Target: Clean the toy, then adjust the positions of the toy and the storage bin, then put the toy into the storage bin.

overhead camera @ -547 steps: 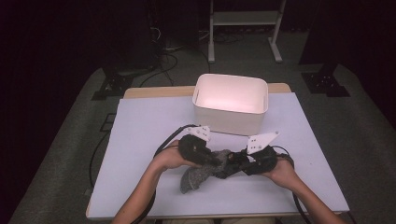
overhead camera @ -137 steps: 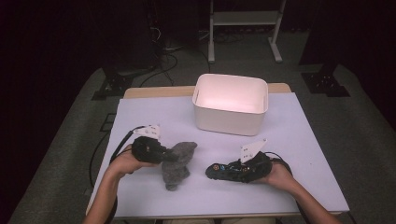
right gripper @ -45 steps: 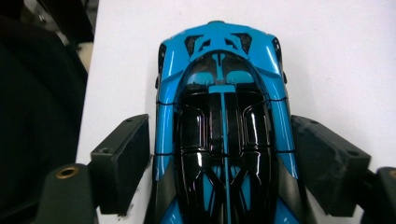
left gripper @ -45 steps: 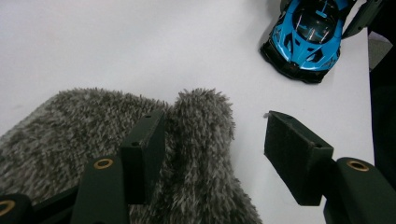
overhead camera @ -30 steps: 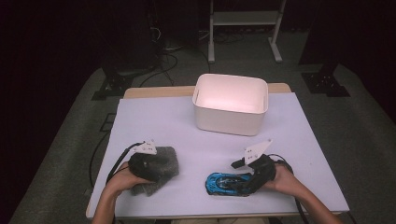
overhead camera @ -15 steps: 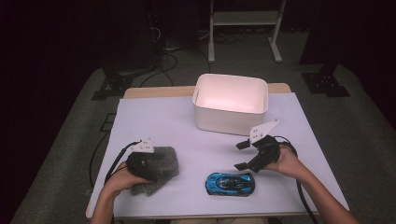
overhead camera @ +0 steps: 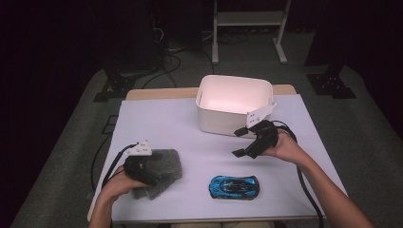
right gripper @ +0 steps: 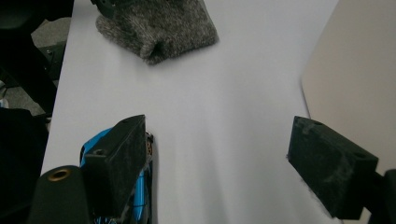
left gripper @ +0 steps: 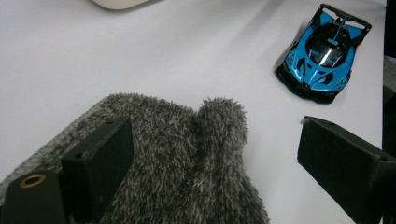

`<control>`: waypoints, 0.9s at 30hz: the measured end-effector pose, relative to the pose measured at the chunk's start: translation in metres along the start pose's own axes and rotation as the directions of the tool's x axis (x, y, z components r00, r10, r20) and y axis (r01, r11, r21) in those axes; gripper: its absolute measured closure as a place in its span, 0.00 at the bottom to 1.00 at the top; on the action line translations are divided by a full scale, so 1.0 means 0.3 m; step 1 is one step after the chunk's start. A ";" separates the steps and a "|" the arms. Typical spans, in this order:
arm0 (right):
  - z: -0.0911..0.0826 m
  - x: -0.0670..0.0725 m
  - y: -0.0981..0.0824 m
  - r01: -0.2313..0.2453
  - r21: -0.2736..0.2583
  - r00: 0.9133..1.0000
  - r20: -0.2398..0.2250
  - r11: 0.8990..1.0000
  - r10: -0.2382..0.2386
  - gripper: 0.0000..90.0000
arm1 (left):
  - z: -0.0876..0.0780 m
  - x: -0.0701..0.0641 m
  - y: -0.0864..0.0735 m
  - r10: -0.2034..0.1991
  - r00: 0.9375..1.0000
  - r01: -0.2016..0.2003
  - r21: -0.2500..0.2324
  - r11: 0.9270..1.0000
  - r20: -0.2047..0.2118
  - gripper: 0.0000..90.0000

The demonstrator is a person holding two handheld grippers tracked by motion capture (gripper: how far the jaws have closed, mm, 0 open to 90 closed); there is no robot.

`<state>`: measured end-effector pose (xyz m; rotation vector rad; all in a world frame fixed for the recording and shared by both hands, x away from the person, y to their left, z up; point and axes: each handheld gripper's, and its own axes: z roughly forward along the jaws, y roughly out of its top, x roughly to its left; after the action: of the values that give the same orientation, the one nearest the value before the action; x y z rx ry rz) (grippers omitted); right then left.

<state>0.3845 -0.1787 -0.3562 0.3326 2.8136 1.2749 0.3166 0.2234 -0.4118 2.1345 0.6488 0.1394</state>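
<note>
Resting low over the grey fuzzy cloth (overhead camera: 159,172) near the front left of the white table (overhead camera: 157,123), the left gripper (left gripper: 212,161) has its jaws spread wide; they have just been opening, and the cloth lies under and between them without either pad pressing on it (in the left gripper view the left pad sits against the pile, the right one stands clear over bare table). The cloth is bunched into a soft ridge that runs up between the jaws. To its right, well apart from it, the blue toy car (overhead camera: 235,186) sits flat on the table near the front edge, nobody touching it. The right gripper (overhead camera: 243,141) is held up off the table above and behind the car, just in front of the white bin (overhead camera: 223,123), jaws apart with nothing between them
</note>
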 end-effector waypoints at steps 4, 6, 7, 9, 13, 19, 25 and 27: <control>0.004 -0.004 0.022 0.006 0.008 1.000 -0.008 1.000 -0.006 0.20 | -0.007 -0.001 0.000 0.001 1.000 -0.001 -0.007 1.000 -0.008 0.11; 0.004 -0.007 0.031 0.013 0.008 1.000 -0.007 1.000 -0.013 0.21 | -0.009 -0.001 -0.001 0.003 1.000 -0.003 -0.004 1.000 -0.010 0.11; 0.003 -0.009 0.037 0.012 0.007 1.000 -0.011 1.000 -0.012 0.21 | -0.010 -0.002 -0.001 0.003 1.000 -0.003 -0.002 1.000 -0.010 0.11; 0.004 -0.012 0.049 0.019 0.003 1.000 -0.016 1.000 -0.019 0.21 | -0.013 0.001 -0.002 0.000 1.000 0.000 -0.006 1.000 -0.010 0.10; 0.009 -0.018 0.070 0.029 0.014 0.999 -0.023 0.999 -0.028 0.20 | -0.008 0.007 0.003 -0.002 1.000 0.002 -0.003 1.000 -0.011 0.10; -0.016 -0.031 0.112 0.042 0.000 0.999 -0.011 0.999 -0.042 0.21 | -0.010 0.010 0.008 0.005 1.000 -0.005 -0.007 1.000 -0.005 0.10; -0.030 -0.058 0.167 0.059 0.005 0.998 0.006 0.998 -0.059 0.21 | -0.019 0.006 0.009 0.010 1.000 -0.010 -0.013 1.000 -0.005 0.10; -0.032 -0.073 0.188 0.060 0.013 0.998 0.008 0.998 -0.061 0.22 | -0.021 0.006 0.008 0.012 1.000 -0.012 -0.010 1.000 -0.005 0.10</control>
<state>0.4148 -0.1544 -0.3090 0.2505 2.8032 1.2409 0.3169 0.2276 -0.4061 2.1297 0.6369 0.1545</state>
